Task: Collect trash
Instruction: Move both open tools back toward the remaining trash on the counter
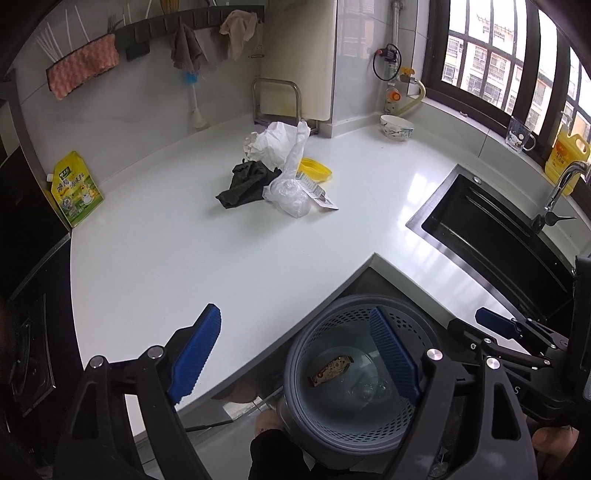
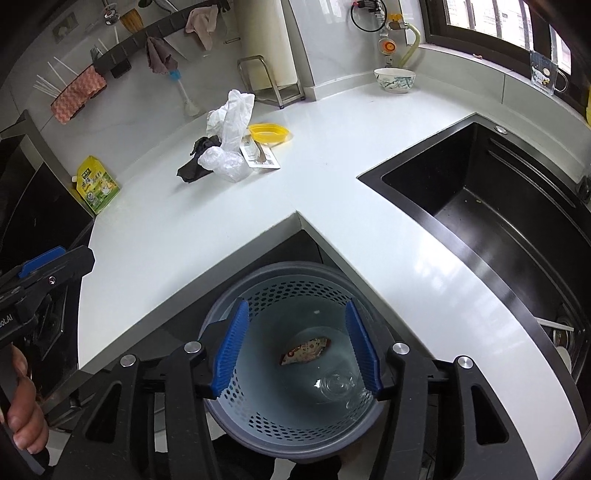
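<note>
White, glossy countertop [image 1: 192, 258] is being shown wrapping in an L around an inner corner, with a black sink [image 2: 491, 206] sunk into one leg and a barred window [image 1: 498, 62] behind it. Grey wall tiles are being seen behind the counter, where a dark rail [image 1: 184, 20] is carrying cloths and a pink sponge cloth [image 1: 83, 70].

A grey perforated waste basket [image 2: 295, 432] is being seen on the floor, tucked into the counter's inner corner, its mouth facing up. Inside the basket, a red-and-white snack wrapper [image 2: 304, 350] is lying flat on the bottom, its long axis running diagonally, and a clear plastic cup [image 2: 338, 386] is lying beside it on its side.

Farther from the basket, toward the wall, a pile of trash is being left on the counter: a white plastic bag [image 1: 277, 144], a black crumpled bag [image 1: 245, 182], a clear crumpled plastic piece [image 1: 288, 195], a printed label card [image 2: 262, 158] and a yellow lid [image 1: 314, 170], all touching or overlapping. A green-yellow pouch [image 1: 75, 190] is standing far to the left of the basket, a patterned bowl [image 1: 397, 127] near the window.

The left gripper [image 1: 295, 354] is being held wide apart above the basket's left rim, nothing between its blue pads. The right gripper [image 2: 295, 350] is being held moderately apart straight above the basket's mouth, also empty.
</note>
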A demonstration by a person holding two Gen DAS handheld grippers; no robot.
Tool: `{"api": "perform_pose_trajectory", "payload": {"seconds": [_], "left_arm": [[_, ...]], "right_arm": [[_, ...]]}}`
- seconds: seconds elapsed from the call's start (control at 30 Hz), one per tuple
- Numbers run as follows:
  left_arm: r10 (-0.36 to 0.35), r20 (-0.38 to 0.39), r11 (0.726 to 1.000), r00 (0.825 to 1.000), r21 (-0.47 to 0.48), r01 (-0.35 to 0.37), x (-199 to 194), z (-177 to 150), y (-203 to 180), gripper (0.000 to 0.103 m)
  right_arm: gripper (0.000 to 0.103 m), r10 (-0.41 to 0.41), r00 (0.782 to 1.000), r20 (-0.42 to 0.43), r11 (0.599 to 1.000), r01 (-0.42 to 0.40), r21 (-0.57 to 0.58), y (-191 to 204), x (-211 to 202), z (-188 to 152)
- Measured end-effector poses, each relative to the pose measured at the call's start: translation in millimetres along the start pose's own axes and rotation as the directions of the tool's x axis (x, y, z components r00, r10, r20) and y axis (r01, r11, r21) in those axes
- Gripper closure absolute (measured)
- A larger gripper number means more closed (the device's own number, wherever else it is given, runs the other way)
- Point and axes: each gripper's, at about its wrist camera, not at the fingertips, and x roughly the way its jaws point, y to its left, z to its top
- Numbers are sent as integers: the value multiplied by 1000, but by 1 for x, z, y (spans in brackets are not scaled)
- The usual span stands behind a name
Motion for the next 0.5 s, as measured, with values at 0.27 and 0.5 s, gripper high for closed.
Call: {"api": "perform_pose_trajectory", "payload": {"seconds": [0.27, 0.5], "left_arm": [[-33, 9, 999, 999, 24, 32, 18, 42, 32, 22], [-73, 67, 997, 995, 30, 71, 31, 86, 62, 22]], "right_arm": [[49, -36, 999, 23, 997, 35, 67, 17, 12, 29], [49, -97, 993, 73, 992, 91, 86, 33, 14, 60]]}}
